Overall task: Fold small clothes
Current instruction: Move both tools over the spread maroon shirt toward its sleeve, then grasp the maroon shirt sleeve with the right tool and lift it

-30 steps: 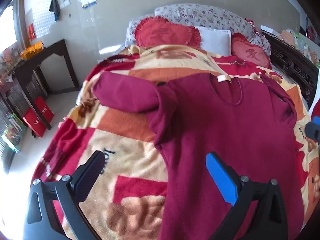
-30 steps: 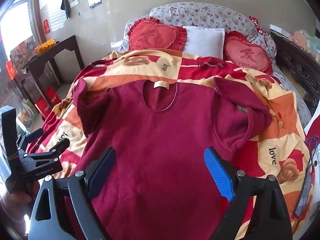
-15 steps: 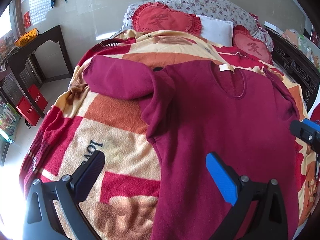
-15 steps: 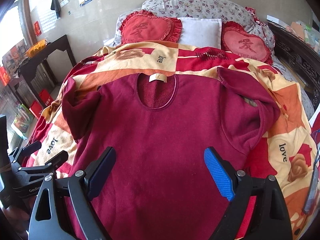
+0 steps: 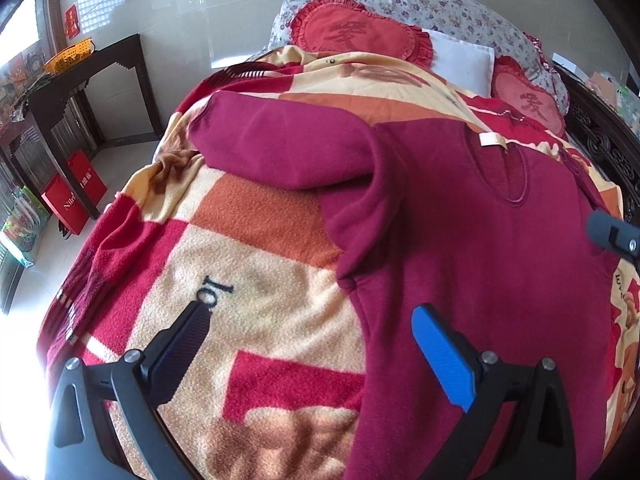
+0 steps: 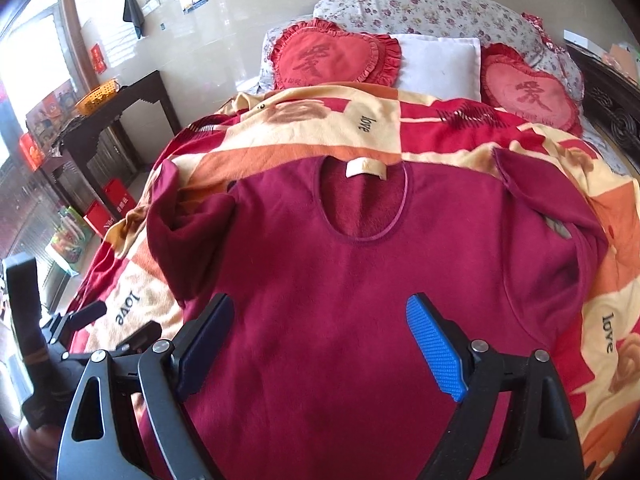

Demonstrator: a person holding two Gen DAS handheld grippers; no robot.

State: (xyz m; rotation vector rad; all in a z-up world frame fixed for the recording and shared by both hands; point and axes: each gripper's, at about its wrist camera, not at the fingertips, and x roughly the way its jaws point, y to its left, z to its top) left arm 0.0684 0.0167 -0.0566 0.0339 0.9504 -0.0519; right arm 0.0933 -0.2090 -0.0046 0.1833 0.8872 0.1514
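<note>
We are at the very start of the fold: the maroon top point(image 6: 360, 280) lies face up and spread flat on the patterned blanket point(image 5: 248, 280) of the bed, neckline and its cream label point(image 6: 366, 169) toward the pillows, and nothing on it looks folded on purpose yet. Our left gripper point(image 5: 310, 340) hangs over the blanket just beside the garment's side seam, jaws spread wide and holding nothing; our right gripper point(image 6: 320, 328) hovers above the middle of the chest, jaws likewise spread and empty. The left sleeve point(image 5: 280, 148) stretches out toward the bed's edge, with a loose bulge of cloth where it meets the body, while the right sleeve point(image 6: 560, 216) lies bent and rumpled by the shoulder. We judge the next move to be a sleeve fold, most likely a pinch near the left cuff and a carry across the chest, which calls for a low approach so the jaws close on the sleeve alone and not on the fleece beneath. We cannot see the hem in either view, as it runs below the frames behind our own jaws, so how squarely the lower half lies is unknown. The left cuff is hard to make out at the bed's edge, and whether the grippers touch the cloth cannot be told
</note>
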